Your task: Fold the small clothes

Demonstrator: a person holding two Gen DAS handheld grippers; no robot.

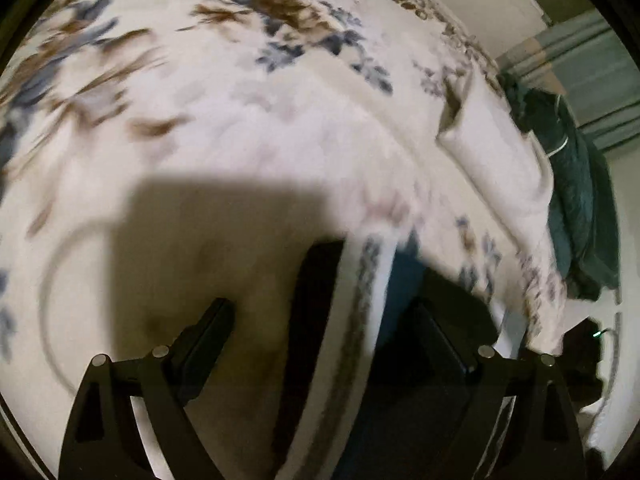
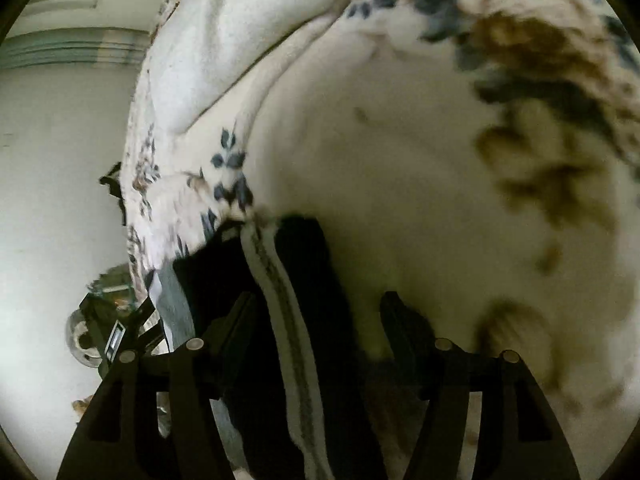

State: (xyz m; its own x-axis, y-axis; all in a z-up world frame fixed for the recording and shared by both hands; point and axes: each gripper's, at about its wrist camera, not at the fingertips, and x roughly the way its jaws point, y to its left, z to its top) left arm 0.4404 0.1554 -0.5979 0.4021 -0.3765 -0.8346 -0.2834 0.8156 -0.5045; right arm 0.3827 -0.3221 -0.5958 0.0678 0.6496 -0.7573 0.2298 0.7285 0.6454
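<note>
Both views, blurred. The garment (image 1: 360, 320), dark with a white striped band, lies on the floral blanket (image 1: 240, 100), which serves as landmark. Left gripper (image 1: 344, 320): fingers spread wide, the band running up between them; whether they touch it cannot be told. Right gripper (image 2: 320, 312): fingers equally wide apart over the same garment (image 2: 280, 300), grip not discernible. A dark green cloth (image 1: 576, 200) lies at the blanket's right edge.
</note>
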